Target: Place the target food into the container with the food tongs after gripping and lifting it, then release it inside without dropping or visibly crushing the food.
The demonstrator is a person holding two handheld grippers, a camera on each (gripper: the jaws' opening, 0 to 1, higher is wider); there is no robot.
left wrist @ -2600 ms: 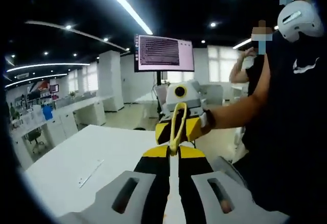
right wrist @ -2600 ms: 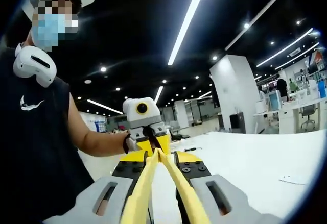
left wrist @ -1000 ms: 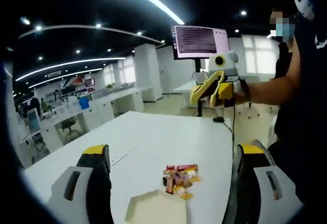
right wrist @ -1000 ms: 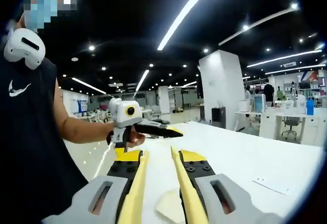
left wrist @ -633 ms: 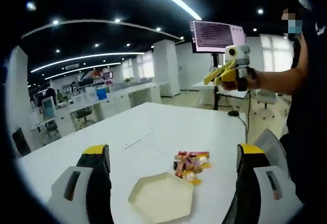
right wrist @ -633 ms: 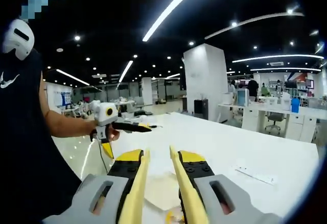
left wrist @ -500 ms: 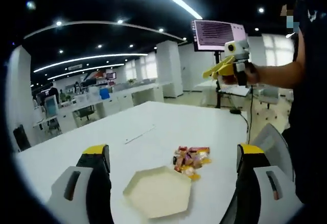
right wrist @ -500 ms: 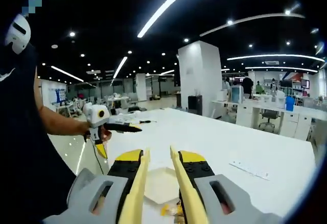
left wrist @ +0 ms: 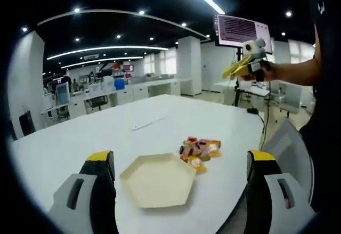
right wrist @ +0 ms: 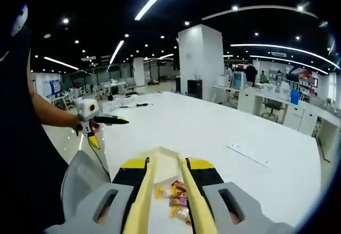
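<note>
A small pile of wrapped candies (left wrist: 200, 151) lies on the white table (left wrist: 80, 143), just right of a cream hexagonal tray (left wrist: 158, 179). My left gripper (left wrist: 179, 156) is open, its jaws wide apart over the near side of the tray. My right gripper (right wrist: 166, 164) is shut on yellow food tongs (right wrist: 194, 202), whose two arms stand slightly apart. The candies (right wrist: 173, 194) show between the tong arms, and the tray (right wrist: 160, 153) lies beyond their tips. A hand holds the right gripper (left wrist: 246, 66) up at the far right and the left gripper (right wrist: 109, 120) at the left.
A thin white strip (left wrist: 149, 122) lies further out on the table, also the strip (right wrist: 248, 155) at the right. A monitor (left wrist: 242, 31) stands beyond the table edge. A person's dark torso (right wrist: 21, 154) borders the left. Desks and chairs fill the background.
The left jaws, shut 2.6 s ago, now stand wide apart. The two grippers have drawn apart, and both cameras have tipped down, bringing tray and candies into view.
</note>
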